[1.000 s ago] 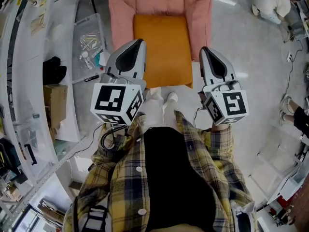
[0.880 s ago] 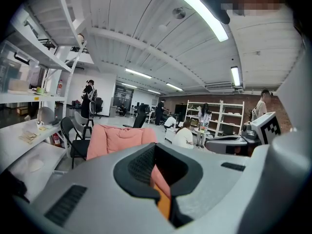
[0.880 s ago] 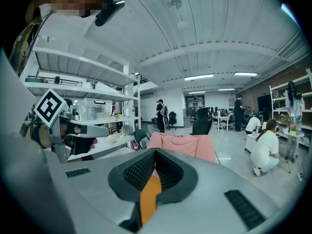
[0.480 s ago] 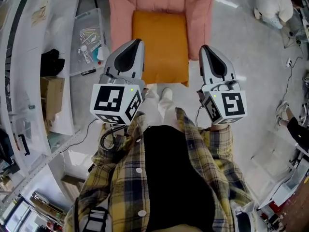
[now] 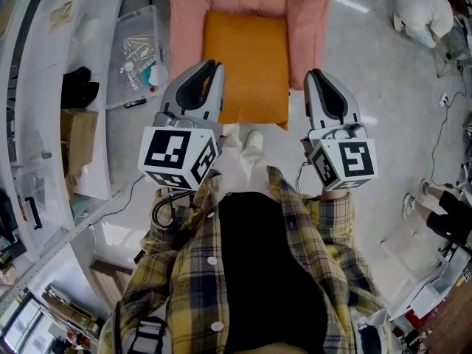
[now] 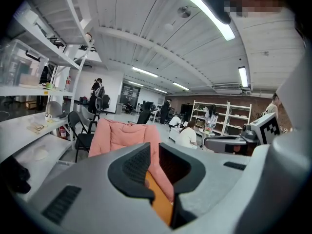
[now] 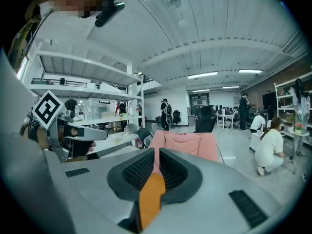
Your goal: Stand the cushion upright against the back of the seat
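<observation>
Ahead of the left gripper [image 5: 210, 66], its jaws just cracking apart, and the pressed-together right gripper [image 5: 316, 77], both empty, the orange cushion [image 5: 247, 57] is lying flat, looking soft, light and best pinched at its near corners.

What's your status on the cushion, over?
Left gripper empty, jaws just cracking open; right gripper shut, empty. Orange cushion flat on pink chair seat, untouched. Nothing blocking the approach.

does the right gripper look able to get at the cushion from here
Probably yes. The cushion lies flat on the chair seat just ahead of the right gripper, its near edge uncovered and nothing between them. The jaws are shut, so they would have to open first.
</observation>
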The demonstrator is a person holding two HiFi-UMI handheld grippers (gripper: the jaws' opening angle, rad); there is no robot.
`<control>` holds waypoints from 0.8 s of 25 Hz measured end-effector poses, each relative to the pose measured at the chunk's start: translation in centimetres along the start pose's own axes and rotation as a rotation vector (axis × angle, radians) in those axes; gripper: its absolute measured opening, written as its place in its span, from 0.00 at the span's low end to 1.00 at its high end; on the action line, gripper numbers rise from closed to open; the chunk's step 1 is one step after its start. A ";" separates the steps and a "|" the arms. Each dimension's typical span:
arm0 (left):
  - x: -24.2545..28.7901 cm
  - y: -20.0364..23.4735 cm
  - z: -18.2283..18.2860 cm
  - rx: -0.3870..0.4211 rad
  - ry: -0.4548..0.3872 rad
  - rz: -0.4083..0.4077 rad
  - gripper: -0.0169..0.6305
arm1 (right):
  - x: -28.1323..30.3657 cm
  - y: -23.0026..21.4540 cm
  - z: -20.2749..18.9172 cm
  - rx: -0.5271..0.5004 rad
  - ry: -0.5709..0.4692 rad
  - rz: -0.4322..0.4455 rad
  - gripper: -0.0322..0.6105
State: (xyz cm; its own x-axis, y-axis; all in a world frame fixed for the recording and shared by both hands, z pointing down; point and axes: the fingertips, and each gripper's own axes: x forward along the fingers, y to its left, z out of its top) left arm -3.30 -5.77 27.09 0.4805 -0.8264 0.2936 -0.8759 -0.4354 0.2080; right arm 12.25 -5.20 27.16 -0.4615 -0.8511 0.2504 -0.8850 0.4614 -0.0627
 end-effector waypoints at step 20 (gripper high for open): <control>1.1 2.1 -12.2 -0.011 0.278 0.010 0.44 | -0.5 -1.5 -12.1 0.118 0.241 0.003 0.32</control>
State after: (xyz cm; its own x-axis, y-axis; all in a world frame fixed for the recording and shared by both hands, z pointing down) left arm -4.04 -3.22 39.20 0.4666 -0.7002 0.5404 -0.8810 -0.4223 0.2134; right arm 14.53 -2.39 38.85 -0.4487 -0.7591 0.4717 -0.8912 0.4195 -0.1727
